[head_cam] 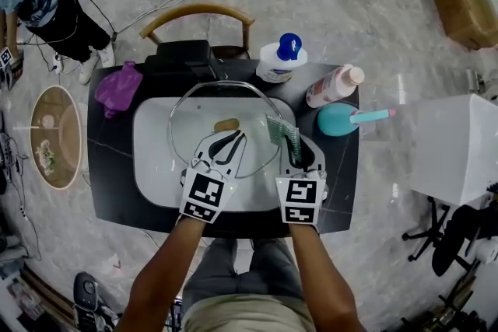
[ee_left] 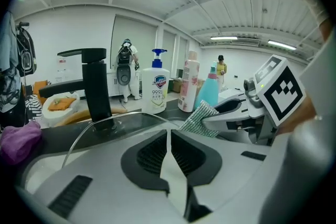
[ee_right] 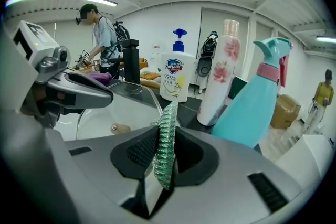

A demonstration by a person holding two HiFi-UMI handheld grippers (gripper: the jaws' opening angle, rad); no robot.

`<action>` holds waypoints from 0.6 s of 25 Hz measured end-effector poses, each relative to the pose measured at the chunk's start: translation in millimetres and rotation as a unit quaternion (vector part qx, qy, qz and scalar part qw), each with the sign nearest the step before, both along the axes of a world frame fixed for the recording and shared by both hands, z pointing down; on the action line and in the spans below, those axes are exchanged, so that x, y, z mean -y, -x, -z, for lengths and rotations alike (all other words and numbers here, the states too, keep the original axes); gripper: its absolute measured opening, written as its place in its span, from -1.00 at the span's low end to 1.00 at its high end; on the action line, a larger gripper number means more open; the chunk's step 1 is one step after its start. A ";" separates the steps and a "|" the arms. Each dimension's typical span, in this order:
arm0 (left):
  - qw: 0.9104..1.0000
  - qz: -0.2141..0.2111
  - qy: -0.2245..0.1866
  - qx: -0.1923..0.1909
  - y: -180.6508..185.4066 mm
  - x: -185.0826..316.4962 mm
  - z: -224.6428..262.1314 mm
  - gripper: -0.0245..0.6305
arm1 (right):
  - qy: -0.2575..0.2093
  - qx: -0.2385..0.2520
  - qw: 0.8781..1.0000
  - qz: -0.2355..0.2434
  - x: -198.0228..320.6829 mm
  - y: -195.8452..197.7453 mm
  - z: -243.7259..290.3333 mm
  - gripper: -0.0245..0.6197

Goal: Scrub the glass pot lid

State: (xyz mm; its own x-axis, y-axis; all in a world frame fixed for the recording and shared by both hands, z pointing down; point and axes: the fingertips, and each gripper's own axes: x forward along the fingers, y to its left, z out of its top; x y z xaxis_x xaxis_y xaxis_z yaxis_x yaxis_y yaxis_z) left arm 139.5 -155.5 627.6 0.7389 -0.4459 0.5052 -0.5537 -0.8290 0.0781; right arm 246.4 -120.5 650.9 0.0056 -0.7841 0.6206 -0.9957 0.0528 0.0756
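Note:
The glass pot lid [head_cam: 194, 120], with a metal rim and a brown knob [head_cam: 226, 124] at its middle, is held over the white sink basin [head_cam: 152, 159]. My left gripper [head_cam: 224, 145] is shut on the lid's near rim; in the left gripper view the rim [ee_left: 97, 126] arcs into the closed jaws of my left gripper [ee_left: 169, 136]. My right gripper [head_cam: 296, 155] is shut on a green scrubbing pad [head_cam: 282, 134], held at the lid's right edge. In the right gripper view the pad [ee_right: 168, 134] sticks up from my right gripper [ee_right: 164, 168].
A black faucet [head_cam: 187, 58] stands behind the basin. A purple cloth [head_cam: 118, 88] lies at the back left. A pump soap bottle [head_cam: 281, 58], a pink-white bottle [head_cam: 334, 85] and a teal spray bottle [head_cam: 346, 119] stand at the back right. A wooden chair [head_cam: 198, 15] is behind the table.

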 end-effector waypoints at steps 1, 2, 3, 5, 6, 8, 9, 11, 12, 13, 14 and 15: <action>1.000 -0.002 0.000 -0.001 -3.1 -0.9 0.5 -0.82 | 0.000 0.001 1.000 0.000 -0.7 -0.4 -0.1 -0.65; 1.000 -0.004 -0.001 -0.001 -5.2 -1.7 1.1 -0.82 | -0.001 0.002 1.000 -0.001 -1.0 -0.5 0.0 -0.64; 1.000 -0.005 -0.001 -0.002 -6.0 -2.4 1.4 -0.82 | -0.002 0.001 1.000 -0.001 -0.9 -0.3 0.2 -0.65; 1.000 -0.003 -0.001 -0.002 -3.6 -3.4 0.8 -0.82 | -0.003 -0.001 1.000 0.000 -0.2 1.5 0.5 -0.65; 1.000 0.000 0.000 -0.002 -0.4 -3.5 0.0 -0.82 | -0.003 -0.003 1.000 0.001 0.4 3.2 0.4 -0.65; 1.000 0.008 0.001 0.000 9.0 -2.8 -1.5 -0.82 | -0.002 -0.005 1.000 0.006 1.9 8.2 -0.3 -0.65; 1.000 0.012 0.002 0.001 15.0 -2.2 -2.4 -0.82 | -0.001 -0.005 1.000 0.010 2.6 11.9 -1.3 -0.65; 1.000 0.023 0.004 0.003 29.2 -0.8 -4.1 -0.82 | 0.003 -0.005 1.000 0.019 3.9 22.6 -4.5 -0.65; 1.000 0.029 0.005 0.003 37.3 0.0 -5.0 -0.82 | 0.005 -0.004 1.000 0.025 4.9 29.9 -6.6 -0.65; 0.999 0.036 0.005 0.004 46.0 0.9 -5.9 -0.82 | 0.008 -0.004 0.999 0.032 6.3 38.3 -8.8 -0.65; 0.999 0.043 0.006 0.004 55.4 1.7 -6.7 -0.82 | 0.010 -0.003 0.999 0.040 8.0 48.1 -10.9 -0.65; 0.999 0.051 0.007 0.005 65.5 2.4 -7.5 -0.82 | 0.012 -0.002 0.999 0.048 9.7 59.0 -13.0 -0.65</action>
State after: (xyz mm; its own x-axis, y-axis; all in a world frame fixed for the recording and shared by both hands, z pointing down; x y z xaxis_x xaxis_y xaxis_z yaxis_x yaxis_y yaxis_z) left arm 74.0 -158.0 635.2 0.6855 -0.5112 0.5184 -0.6356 -0.7675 0.0837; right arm 187.4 -130.1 664.0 -0.0673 -0.7664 0.6389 -0.9856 0.1504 0.0767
